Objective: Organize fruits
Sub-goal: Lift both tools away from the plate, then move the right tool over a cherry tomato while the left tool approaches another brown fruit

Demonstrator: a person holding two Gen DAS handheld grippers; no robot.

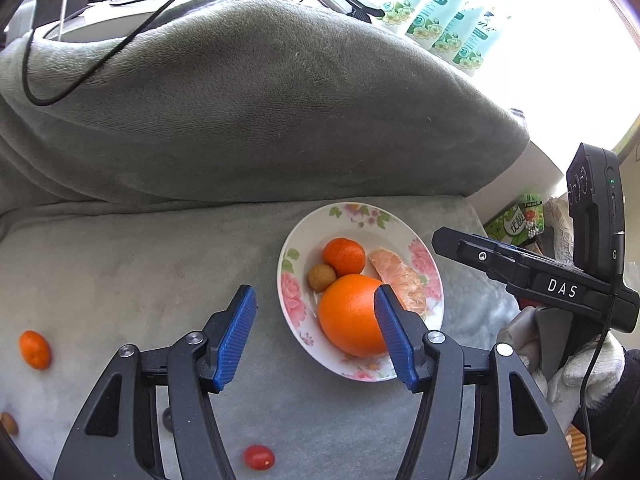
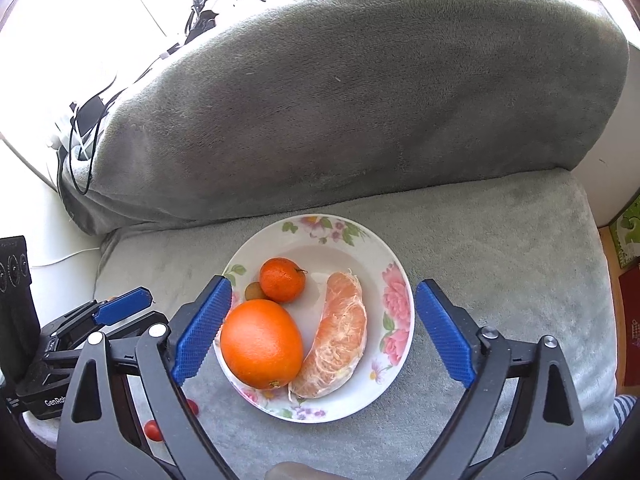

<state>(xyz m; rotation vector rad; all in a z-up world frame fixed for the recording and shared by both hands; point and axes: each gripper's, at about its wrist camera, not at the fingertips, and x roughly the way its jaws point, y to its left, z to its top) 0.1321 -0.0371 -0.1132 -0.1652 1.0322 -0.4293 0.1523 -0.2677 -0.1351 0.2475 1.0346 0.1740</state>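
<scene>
Beside the plate (image 1: 294, 264), a kumquat (image 1: 35, 349) and tomato (image 1: 259, 457).

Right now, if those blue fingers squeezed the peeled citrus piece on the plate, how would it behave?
The peeled citrus piece shows bare membrane and pith, so it would probably squash or tear under a firm grip. Its curved wedge shape lies flat on the plate, so it seems unlikely to roll, unlike the round orange touching it.

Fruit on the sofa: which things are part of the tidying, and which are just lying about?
Part of the job: floral plate, big orange, mandarin, peeled citrus piece, small brown fruit, loose kumquat, cherry tomato.

Just lying about: black cables, green-white packets.
</scene>
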